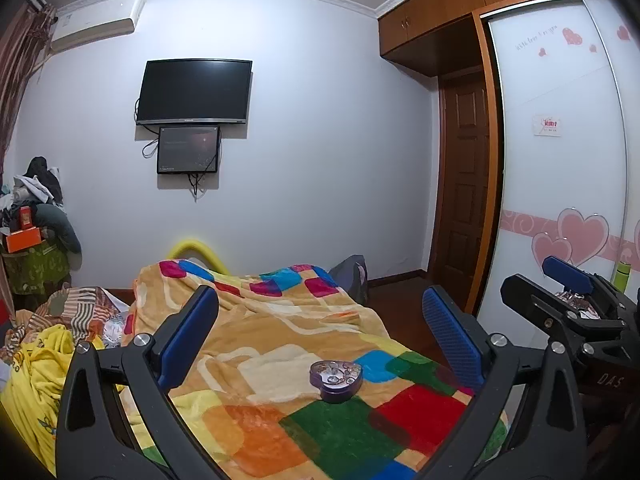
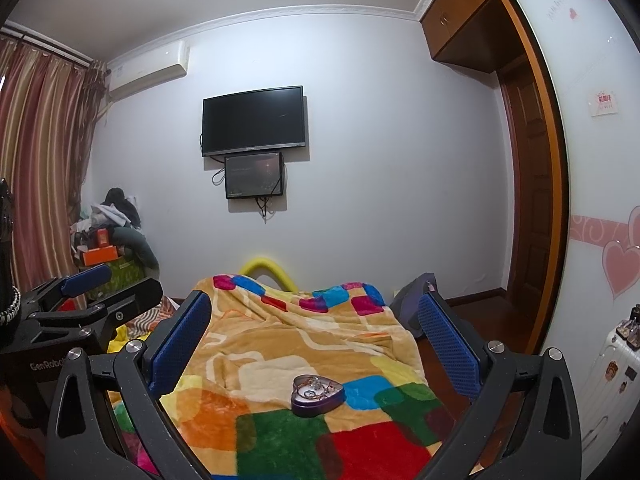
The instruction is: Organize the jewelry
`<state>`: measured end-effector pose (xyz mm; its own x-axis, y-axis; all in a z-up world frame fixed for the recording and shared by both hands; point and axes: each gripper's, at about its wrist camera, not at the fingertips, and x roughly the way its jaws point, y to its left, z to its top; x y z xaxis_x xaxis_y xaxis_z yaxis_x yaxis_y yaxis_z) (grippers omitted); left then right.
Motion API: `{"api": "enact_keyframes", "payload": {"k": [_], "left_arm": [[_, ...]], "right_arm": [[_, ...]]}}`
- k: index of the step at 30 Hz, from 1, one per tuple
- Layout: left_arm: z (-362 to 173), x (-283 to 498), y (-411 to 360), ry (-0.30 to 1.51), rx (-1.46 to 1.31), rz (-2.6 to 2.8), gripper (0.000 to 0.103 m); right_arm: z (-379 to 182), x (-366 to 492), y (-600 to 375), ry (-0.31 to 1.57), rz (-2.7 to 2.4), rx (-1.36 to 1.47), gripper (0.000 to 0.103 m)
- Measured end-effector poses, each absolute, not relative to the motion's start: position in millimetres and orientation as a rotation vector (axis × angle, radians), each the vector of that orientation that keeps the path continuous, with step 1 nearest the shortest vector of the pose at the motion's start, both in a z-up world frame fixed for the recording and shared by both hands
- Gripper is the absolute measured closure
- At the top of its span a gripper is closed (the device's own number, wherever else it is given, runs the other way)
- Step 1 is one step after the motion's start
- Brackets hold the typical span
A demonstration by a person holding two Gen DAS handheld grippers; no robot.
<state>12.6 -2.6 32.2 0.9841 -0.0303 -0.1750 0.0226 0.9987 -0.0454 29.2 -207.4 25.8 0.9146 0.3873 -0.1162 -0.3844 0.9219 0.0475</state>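
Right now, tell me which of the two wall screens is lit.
The small screen mounted directly under the big television: it shows a dim reddish picture, while the television above is plain black.

Open blanket (image 2: 280,344) all around heart-shaped tin (image 2: 317,395), clothes heap (image 1: 44,344) well left

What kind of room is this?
Most likely a bedroom: a bed under a colourful blanket, a wall television facing it, and a wardrobe with sliding doors.

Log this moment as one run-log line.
left gripper: open, empty | right gripper: open, empty | heart-shaped tin: lid off, jewelry inside, on blanket | contact: none
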Motion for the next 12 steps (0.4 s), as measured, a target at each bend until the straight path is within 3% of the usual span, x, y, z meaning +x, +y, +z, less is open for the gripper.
{"api": "enact_keyframes", "payload": {"k": [12], "left_arm": [[31.1, 15.1, 0.4, 0.181, -0.054, -0.022, 0.000]], "right_arm": [[22.0, 32.7, -210.4, 0.137, 0.398, 0.039, 0.000]]}}
